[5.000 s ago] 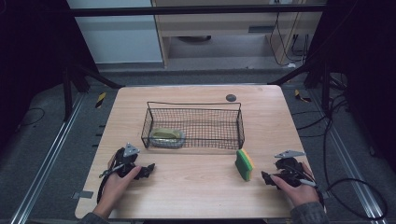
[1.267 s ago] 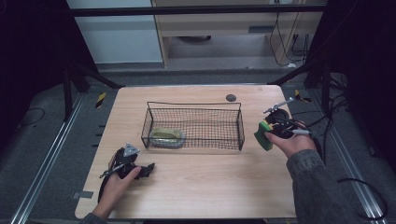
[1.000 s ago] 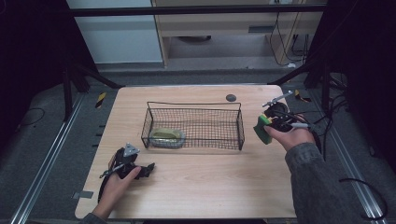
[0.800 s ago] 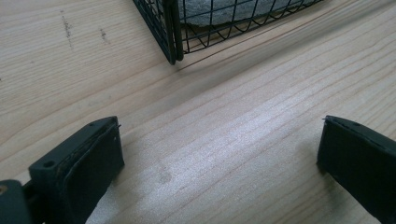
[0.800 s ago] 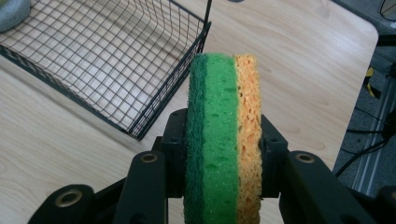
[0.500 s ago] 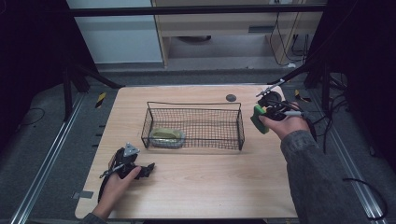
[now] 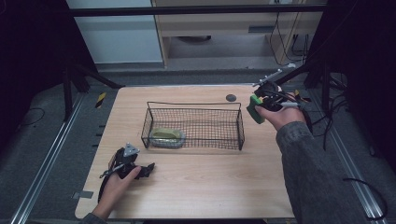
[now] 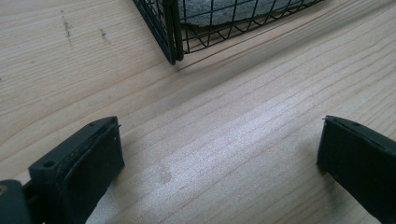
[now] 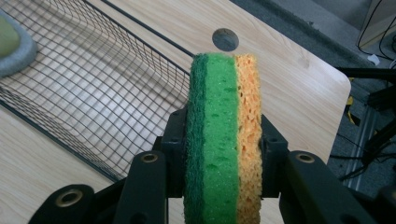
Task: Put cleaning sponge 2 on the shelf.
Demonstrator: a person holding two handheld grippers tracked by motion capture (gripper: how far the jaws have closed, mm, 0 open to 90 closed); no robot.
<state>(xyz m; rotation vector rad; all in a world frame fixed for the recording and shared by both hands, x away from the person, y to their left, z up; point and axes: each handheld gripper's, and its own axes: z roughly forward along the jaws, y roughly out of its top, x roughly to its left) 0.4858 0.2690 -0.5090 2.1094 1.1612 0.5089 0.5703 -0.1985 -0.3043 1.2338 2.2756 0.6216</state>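
Over the table [image 7: 196, 186], the right claw [image 7: 259, 103], pinching the sponge [image 7: 255, 108], has risen beside the basket [image 7: 194, 126]; left claw [image 7: 148, 169] stays spread.

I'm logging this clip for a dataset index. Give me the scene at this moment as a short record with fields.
Surface: wooden table
Right hand-held gripper: shut on the green and yellow sponge, held in the air beside the right end of the wire basket
Left hand-held gripper: open, nothing between the jaws, low over the table near the basket's corner
Basket contents: one sponge at its left end
Other: dark round spot on the table
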